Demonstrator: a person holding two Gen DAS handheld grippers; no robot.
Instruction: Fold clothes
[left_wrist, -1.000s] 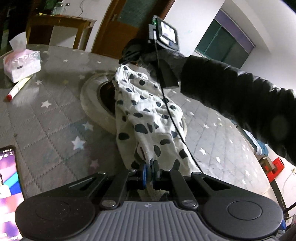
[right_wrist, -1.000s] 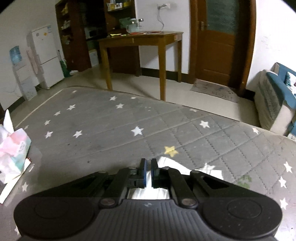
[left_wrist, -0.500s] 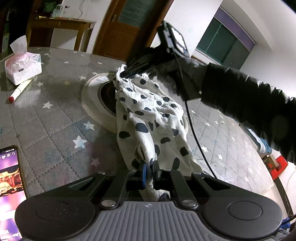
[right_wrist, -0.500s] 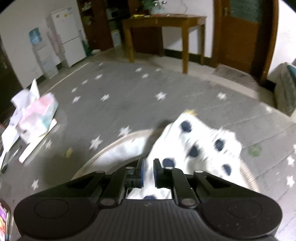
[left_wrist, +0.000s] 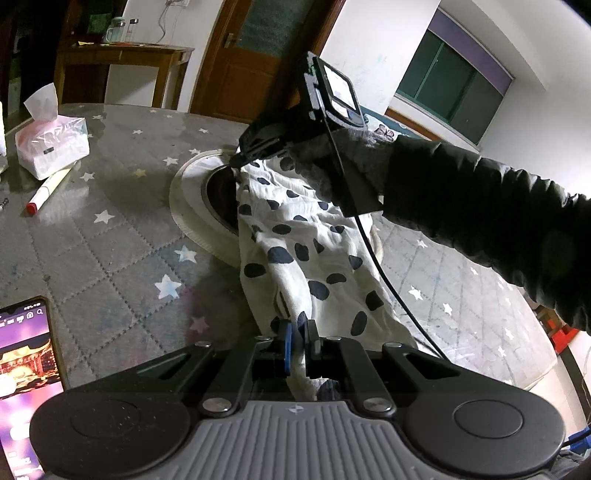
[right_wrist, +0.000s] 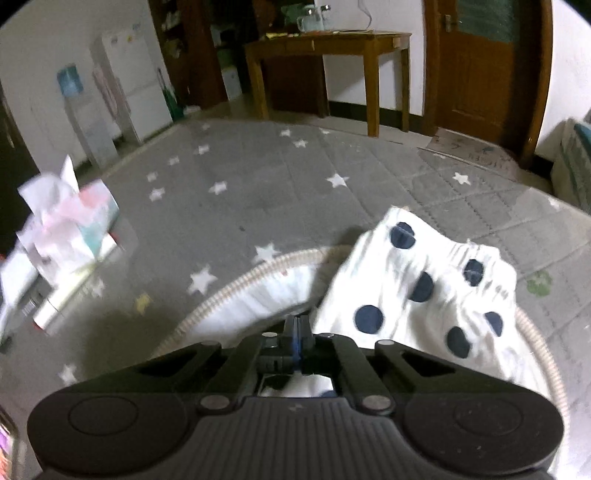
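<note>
Pinching the spotted garment (left_wrist: 295, 258) at both ends — left gripper (left_wrist: 299, 338) nipping the near edge, right gripper (left_wrist: 240, 157) the far corner — hanging limp over the round basket (left_wrist: 192, 218), likely light, soft, sagging; gripping hems probably safest.

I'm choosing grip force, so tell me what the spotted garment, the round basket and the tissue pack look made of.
Spotted garment: thin woven fabric, probably crinkled cotton, matte; fine wrinkles and soft drape between the grippers. Round basket: rim looks like coiled rope or ribbed cord, pale, with a white cloth-like inside; uncertain. Tissue pack: soft paper tissues in clear glossy plastic film, which shows highlights and creases.
</note>
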